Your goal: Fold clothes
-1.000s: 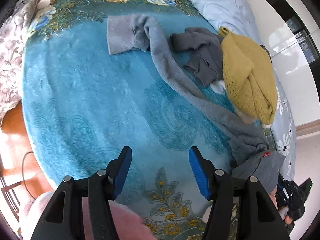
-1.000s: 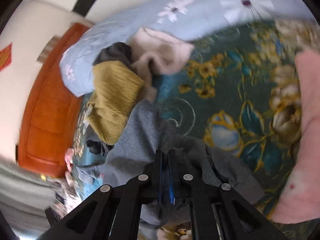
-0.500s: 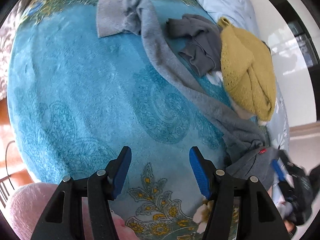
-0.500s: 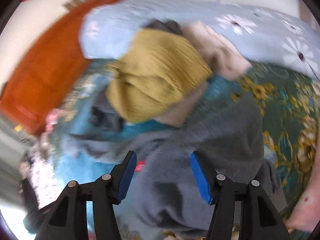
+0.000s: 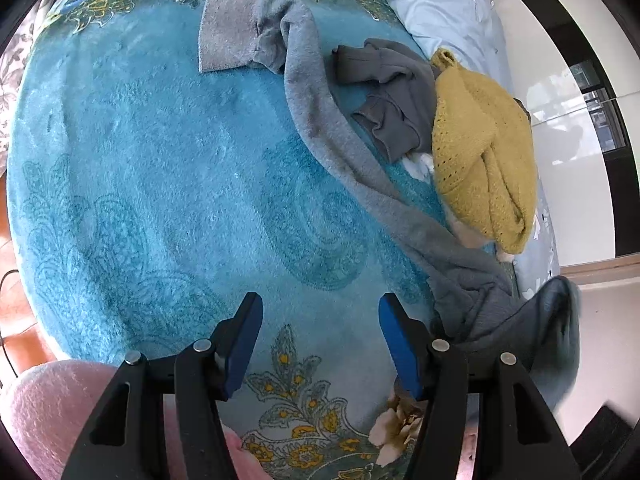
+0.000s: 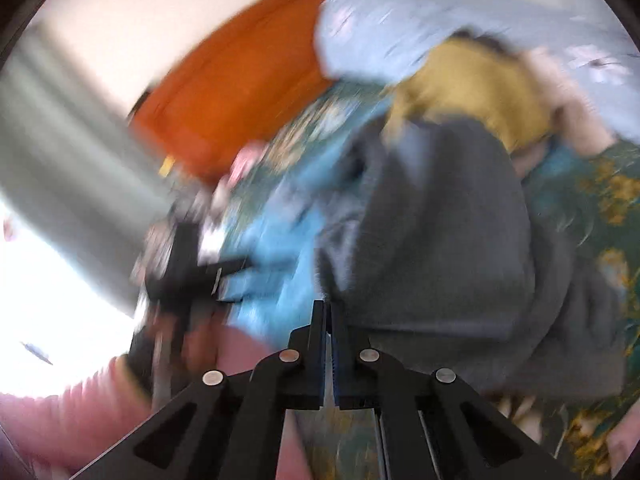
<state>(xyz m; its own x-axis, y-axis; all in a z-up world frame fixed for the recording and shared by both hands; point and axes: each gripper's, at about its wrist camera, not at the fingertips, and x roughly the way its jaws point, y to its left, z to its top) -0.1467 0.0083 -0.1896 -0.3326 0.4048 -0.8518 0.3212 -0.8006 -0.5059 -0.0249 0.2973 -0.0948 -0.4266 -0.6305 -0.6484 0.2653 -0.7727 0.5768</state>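
A long grey garment (image 5: 320,120) lies stretched across the blue blanket (image 5: 140,160), from a flat end at the top to a bunched, lifted end at the lower right (image 5: 532,320). My left gripper (image 5: 320,336) is open and empty above the blanket, left of that bunched end. In the blurred right wrist view my right gripper (image 6: 329,316) has its jaws together at the edge of the grey garment (image 6: 448,240). Whether cloth is pinched between them is not clear.
A yellow knit sweater (image 5: 484,160) and a dark grey garment (image 5: 392,92) are piled at the right, next to a light blue floral duvet (image 5: 432,4). An orange headboard (image 6: 240,80) stands beyond. My pink sleeve (image 5: 48,408) is at lower left.
My right gripper was shut, opened half a second ago, and has closed again at the garment's edge while swinging fast. The garment's near end has lifted. The left gripper drifted slightly.
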